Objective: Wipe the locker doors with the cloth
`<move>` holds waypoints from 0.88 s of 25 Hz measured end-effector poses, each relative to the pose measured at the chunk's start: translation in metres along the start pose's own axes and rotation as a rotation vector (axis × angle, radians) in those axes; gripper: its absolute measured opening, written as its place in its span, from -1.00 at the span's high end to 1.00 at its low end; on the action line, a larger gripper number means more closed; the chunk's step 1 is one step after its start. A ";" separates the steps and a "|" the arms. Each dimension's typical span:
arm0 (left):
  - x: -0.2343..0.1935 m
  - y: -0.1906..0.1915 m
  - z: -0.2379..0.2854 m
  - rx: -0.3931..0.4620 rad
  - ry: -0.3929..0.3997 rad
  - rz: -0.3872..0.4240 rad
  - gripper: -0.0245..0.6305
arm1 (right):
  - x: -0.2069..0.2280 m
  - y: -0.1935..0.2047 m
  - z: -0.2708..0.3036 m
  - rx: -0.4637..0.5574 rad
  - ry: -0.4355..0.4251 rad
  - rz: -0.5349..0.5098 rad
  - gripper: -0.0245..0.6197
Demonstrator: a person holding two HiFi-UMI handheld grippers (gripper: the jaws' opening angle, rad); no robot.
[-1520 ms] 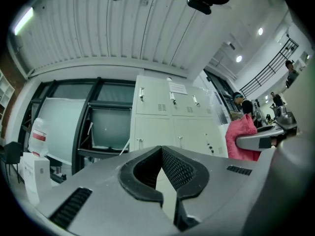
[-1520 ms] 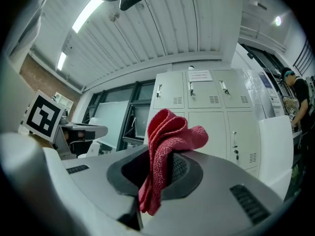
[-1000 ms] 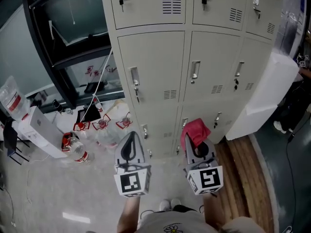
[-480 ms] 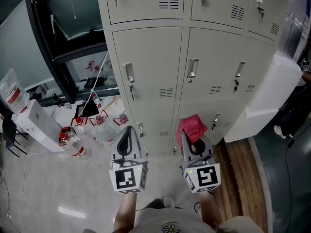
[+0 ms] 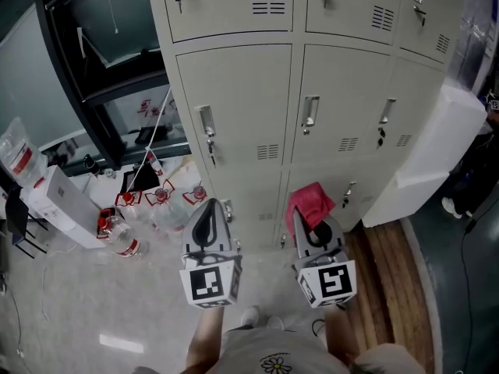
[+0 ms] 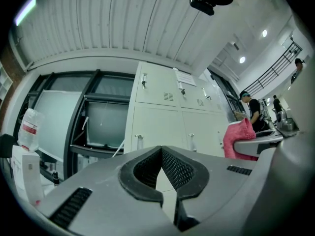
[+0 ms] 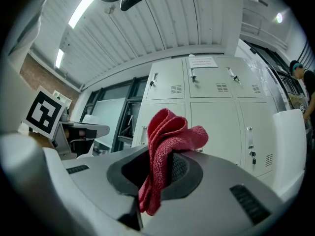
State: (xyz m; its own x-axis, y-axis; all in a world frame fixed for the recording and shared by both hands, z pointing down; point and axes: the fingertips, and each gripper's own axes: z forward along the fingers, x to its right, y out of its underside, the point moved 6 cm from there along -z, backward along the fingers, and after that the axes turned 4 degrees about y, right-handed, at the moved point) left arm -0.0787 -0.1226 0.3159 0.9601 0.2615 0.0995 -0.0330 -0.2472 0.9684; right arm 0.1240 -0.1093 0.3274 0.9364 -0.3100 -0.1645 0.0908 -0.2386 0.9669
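- The right gripper (image 7: 165, 156) is clamped on a red cloth (image 7: 167, 132), which bunches up out of its jaws. It is held in front of the lower locker doors (image 5: 234, 107), and the cloth is not touching them.
- The left gripper (image 6: 160, 150), just left of the right one, has its jaws closed tip to tip on nothing.
- Plastic bottles (image 5: 125, 244) lie on the floor left of the lockers.
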 end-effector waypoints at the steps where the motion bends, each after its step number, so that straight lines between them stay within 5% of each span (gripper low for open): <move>1: -0.001 0.001 0.002 0.002 0.004 -0.005 0.87 | 0.000 0.000 0.002 -0.001 0.005 -0.001 0.84; 12: -0.022 -0.003 0.016 0.018 0.013 0.022 0.88 | -0.004 -0.006 0.022 0.014 0.013 -0.023 0.84; 22: -0.039 -0.013 0.025 0.041 0.026 0.059 0.87 | -0.006 -0.100 0.121 0.194 -0.124 -0.019 0.84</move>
State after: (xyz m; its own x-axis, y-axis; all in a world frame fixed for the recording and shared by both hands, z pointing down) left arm -0.1083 -0.1529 0.2936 0.9493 0.2690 0.1627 -0.0776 -0.3009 0.9505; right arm 0.0684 -0.1945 0.2086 0.8854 -0.4115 -0.2163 0.0296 -0.4144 0.9096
